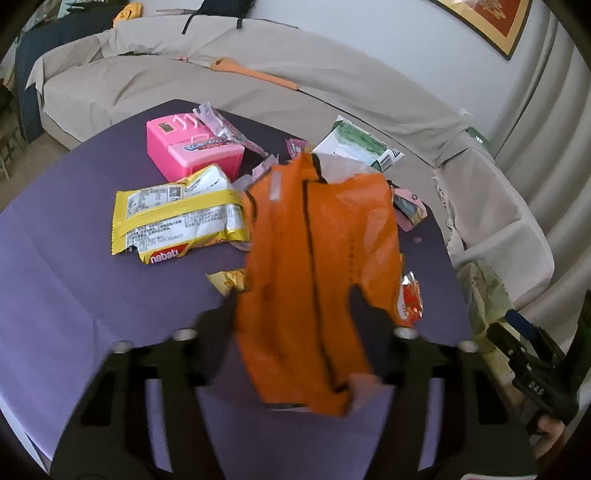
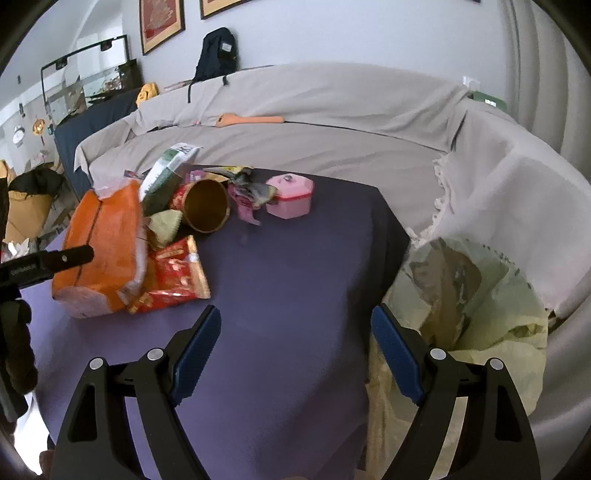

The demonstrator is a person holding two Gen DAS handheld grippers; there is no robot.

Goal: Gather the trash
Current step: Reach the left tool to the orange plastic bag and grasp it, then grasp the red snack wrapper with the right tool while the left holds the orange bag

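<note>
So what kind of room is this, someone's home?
Most likely a home living room: a long sofa under a beige cover curves around a low table with a purple cloth, framed pictures hang on the wall, and a backpack sits on the sofa back.

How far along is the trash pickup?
Early. The bin bag at the table's edge holds some scraps. In hand: left gripper around the orange bag; right gripper open, empty. Left: yellow wrapper, red wrapper, green-white packet.
</note>
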